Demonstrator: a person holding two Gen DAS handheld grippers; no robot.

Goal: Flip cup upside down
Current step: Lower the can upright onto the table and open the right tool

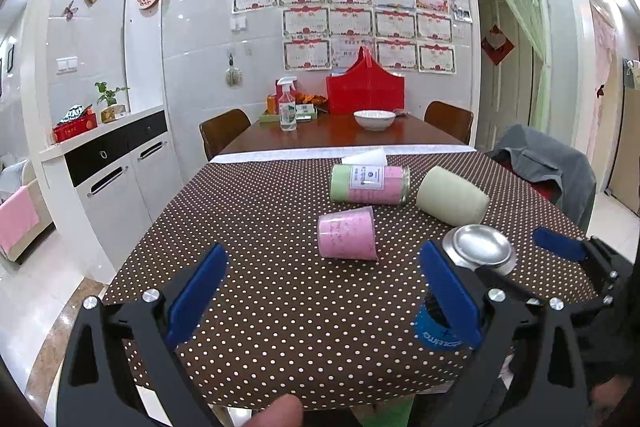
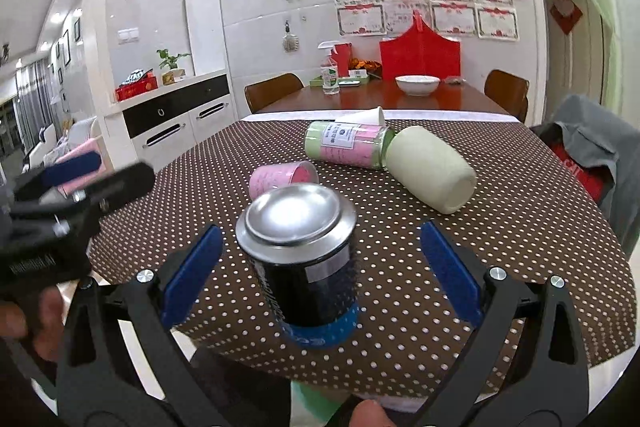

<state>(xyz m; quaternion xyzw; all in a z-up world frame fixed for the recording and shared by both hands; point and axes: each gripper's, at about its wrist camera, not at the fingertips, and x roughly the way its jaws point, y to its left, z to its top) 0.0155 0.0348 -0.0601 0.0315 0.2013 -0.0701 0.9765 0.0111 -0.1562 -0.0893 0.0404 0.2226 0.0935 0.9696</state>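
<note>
Already the dark metal cup (image 2: 298,259) stands bottom-up near the bench's (image 2: 520,259) front edge, between the right gripper's (image 2: 320,271) spread, untouching fingers; the left gripper (image 1: 320,291) hangs open; next, withdrawal.

Four cups sit on the dotted table (image 2: 520,267): one steel cup (image 2: 298,259) standing mouth-down, one pink cup (image 2: 280,179) on its side, one cream cup (image 2: 432,169) on its side, one white paper cup (image 2: 366,117) behind. One labelled glass jar (image 2: 348,145) lies among them. Farther back: one white bowl (image 2: 417,85), one spray bottle (image 2: 330,73), two brown chairs (image 2: 274,95).
</note>
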